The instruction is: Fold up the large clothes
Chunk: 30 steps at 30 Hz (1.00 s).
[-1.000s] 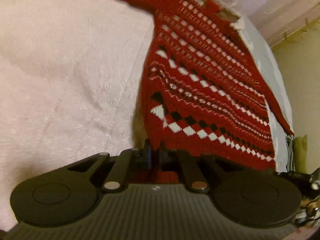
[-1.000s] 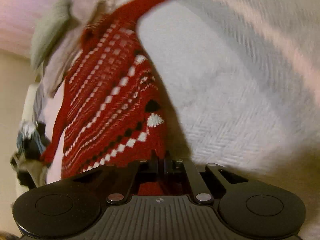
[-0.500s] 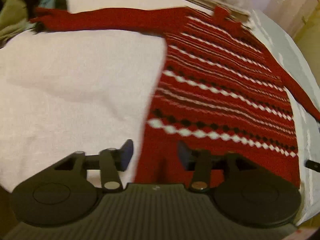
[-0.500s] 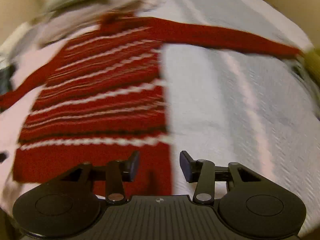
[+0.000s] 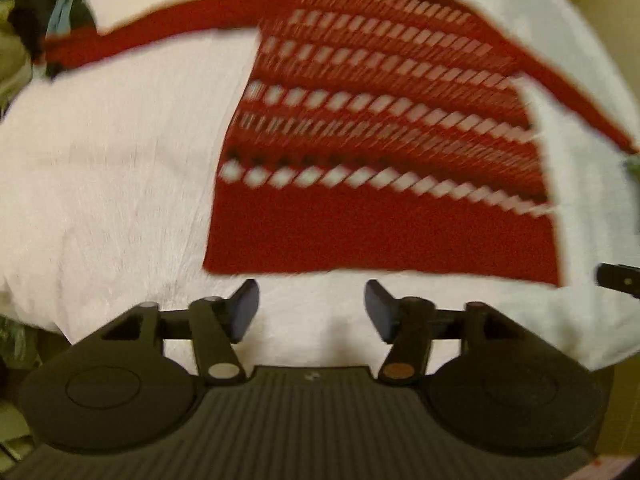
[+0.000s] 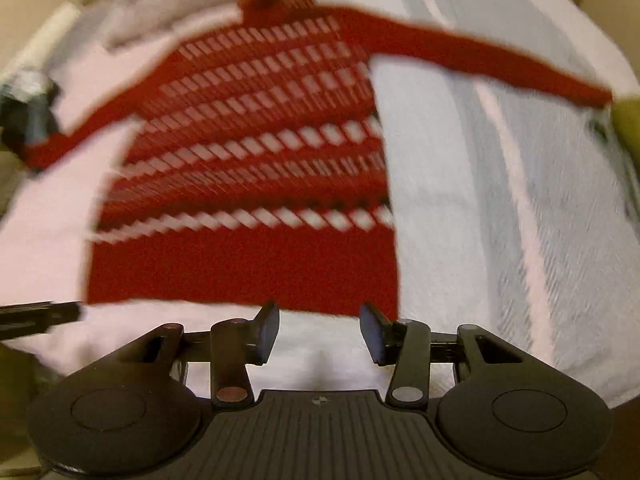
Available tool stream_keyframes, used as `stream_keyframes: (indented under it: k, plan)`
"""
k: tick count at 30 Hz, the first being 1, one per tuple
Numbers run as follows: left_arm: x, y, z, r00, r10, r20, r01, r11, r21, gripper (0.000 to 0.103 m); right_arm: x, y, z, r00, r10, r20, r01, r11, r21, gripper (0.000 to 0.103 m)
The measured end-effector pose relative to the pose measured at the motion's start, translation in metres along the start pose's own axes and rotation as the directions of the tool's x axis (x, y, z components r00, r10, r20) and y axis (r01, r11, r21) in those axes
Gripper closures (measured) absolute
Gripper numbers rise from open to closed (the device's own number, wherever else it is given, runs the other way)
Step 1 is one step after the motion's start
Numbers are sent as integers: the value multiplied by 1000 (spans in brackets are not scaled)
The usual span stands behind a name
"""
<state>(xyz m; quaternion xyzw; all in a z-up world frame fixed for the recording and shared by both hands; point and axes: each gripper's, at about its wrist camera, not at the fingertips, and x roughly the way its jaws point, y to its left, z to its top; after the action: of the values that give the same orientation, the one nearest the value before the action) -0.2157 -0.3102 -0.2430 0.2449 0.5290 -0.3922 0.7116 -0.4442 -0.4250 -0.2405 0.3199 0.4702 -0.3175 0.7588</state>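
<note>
- The red sweater (image 5: 380, 224) with white and black diamond rows lies spread flat on a bed with a white bedspread (image 5: 100, 184); body laid out, plain red hem closest to the near edge, collar toward the far edge.
- Both sleeves are stretched out sideways; in the right wrist view the sweater (image 6: 248, 256) has one sleeve reaching toward the bed's right edge and the other toward the left edge, where a pile of clothes (image 5: 28, 40) sits.
- Left gripper (image 5: 311, 312): jaws apart and opening right now, nothing between them, just bare bedspread showing through. It hangs above the near edge, just short of the hem.
- Right gripper (image 6: 319, 332): jaws partly apart, also empty, over the hem's right corner but not touching the knit.
- Both views are pretty motion-blurred, so the pattern details are smeary.
- Folded pale bedding (image 6: 168, 20) sits past the collar at the far edge.
</note>
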Motion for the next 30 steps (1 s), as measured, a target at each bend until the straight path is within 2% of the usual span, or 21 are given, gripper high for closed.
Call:
stream_keyframes:
  k: [2, 5, 6, 10, 15, 20, 30]
  plan:
    - [-38, -10, 7, 998, -22, 60, 21, 1000, 15, 30, -34, 22, 10, 999, 37, 37, -36, 999, -22, 58]
    - [-82, -28, 12, 990, -30, 137, 24, 999, 47, 28, -74, 41, 12, 995, 56, 80, -52, 997, -59, 54]
    - [-93, -31, 11, 989, -31, 144, 24, 999, 48, 25, -81, 45, 11, 995, 59, 81, -54, 996, -65, 54]
    - [-121, -43, 2, 992, -11, 127, 3, 998, 57, 24, -97, 56, -2, 997, 56, 51, -53, 996, -67, 54]
    - [-135, -48, -11, 992, 18, 124, -28, 996, 82, 24, -110, 59, -18, 999, 34, 13, -33, 997, -70, 54]
    - [-145, -47, -20, 992, 7, 125, -19, 995, 96, 24, -124, 63, -30, 999, 32, 15, -30, 997, -73, 54]
    - [-146, -49, -23, 993, -10, 116, -3, 994, 113, 24, -129, 65, -30, 999, 26, 19, -24, 997, -72, 54]
